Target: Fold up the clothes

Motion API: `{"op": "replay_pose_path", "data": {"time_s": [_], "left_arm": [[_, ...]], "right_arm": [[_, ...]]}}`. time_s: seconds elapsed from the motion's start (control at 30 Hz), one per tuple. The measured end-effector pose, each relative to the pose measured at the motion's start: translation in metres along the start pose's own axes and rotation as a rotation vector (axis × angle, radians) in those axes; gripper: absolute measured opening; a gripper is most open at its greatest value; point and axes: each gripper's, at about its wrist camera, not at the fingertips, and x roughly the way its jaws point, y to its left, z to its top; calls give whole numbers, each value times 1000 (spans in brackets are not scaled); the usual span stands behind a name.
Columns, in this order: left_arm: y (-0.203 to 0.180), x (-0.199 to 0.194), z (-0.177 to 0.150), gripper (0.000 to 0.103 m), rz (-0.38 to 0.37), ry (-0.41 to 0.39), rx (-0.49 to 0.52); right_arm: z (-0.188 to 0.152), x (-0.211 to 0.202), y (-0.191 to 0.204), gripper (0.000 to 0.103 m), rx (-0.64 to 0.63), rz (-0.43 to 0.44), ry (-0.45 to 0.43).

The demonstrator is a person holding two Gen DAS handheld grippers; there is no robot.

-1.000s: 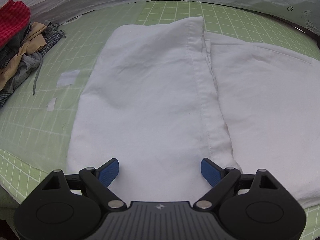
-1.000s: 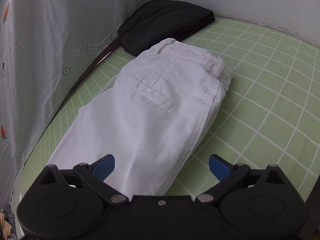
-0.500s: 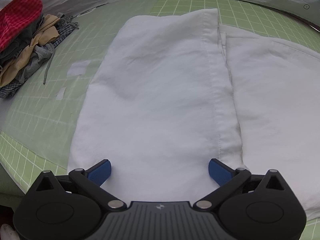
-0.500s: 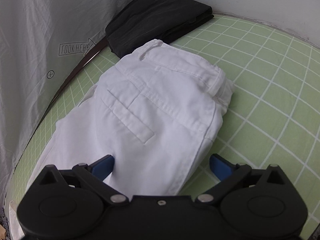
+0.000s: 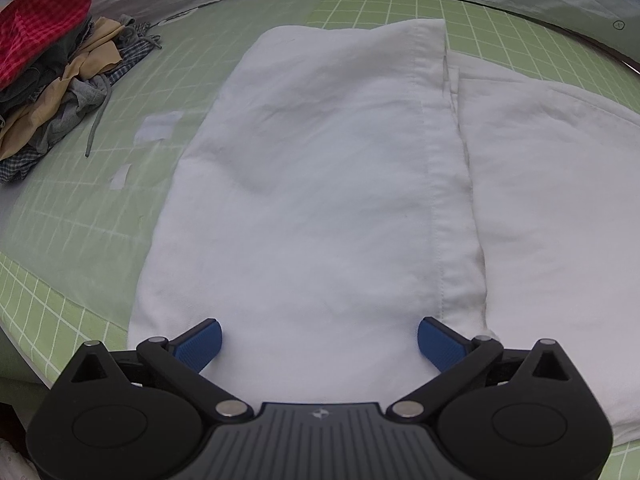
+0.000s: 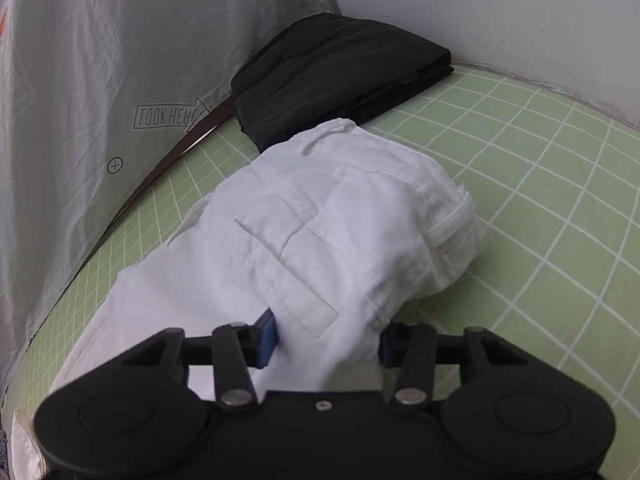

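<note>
White trousers (image 5: 320,184) lie on the green grid mat (image 5: 72,224), their legs folded over at the hem in the left wrist view. My left gripper (image 5: 320,340) is open and empty, low over the near edge of the folded legs. In the right wrist view the waist end of the trousers (image 6: 328,236), with its back pocket, bulges up. My right gripper (image 6: 326,338) is closing on this part, with the cloth bunched between its blue pads (image 6: 267,338).
A pile of unfolded clothes (image 5: 48,80) with a red checked piece on top lies at the far left. A folded black garment (image 6: 340,76) lies beyond the waistband by the white wall. A grey sheet (image 6: 100,80) hangs along the mat's far side.
My right gripper has moved forward onto the waist end and its jaws have narrowed around the cloth, which now bulges up. My left gripper has drawn back slightly and stays open.
</note>
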Motion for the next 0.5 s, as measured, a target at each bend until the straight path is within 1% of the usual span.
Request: {"op": "replay_pose_path", "data": {"time_s": [0.03,0.13,0.23,0.37,0.5], "left_arm": [[1,0,0,103,-2,-1,0],[3,0,-1,103,-13,-7,-3],[6,1,-2,103,-38,-8,1],[10,-1,0,103,-75,2,25],[19,-5,5,103,-128,12,46]], "right_arm": [[0,-3,4,28,-23,2,-11],[1,-16,22,24,-103,-12,-53],[2,-30,39,23,-177,-20,-99],[3,-50,66,23,-275,-8,-157],[-8,-66,103,23,-421,7,-214]]}}
